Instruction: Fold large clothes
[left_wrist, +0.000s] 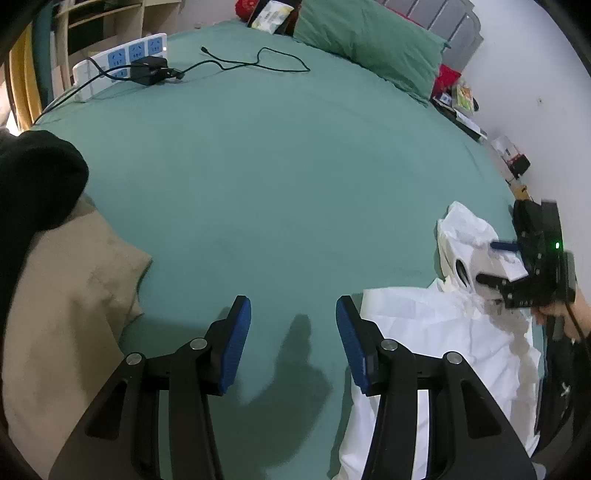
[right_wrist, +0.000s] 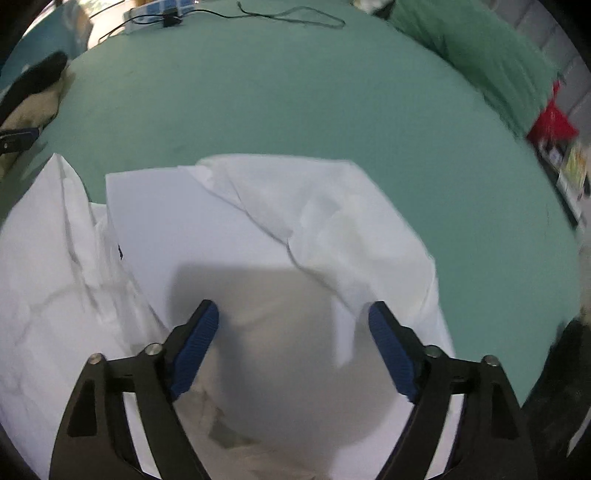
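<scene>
A crumpled white cloth garment (right_wrist: 258, 229) lies partly folded at the near edge of a green-sheeted bed (left_wrist: 280, 177) — both black, blue-padded tongs, left (left_wrist: 293, 314) and right (right_wrist: 293, 325), open and empty — so most folding seemingly remains.

White garment (right_wrist: 258, 236) blurred — cut off below.

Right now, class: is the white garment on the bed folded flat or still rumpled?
Rumpled. The white garment lies bunched on the bed, with creases and overlapping flaps, not a neat fold.
</scene>
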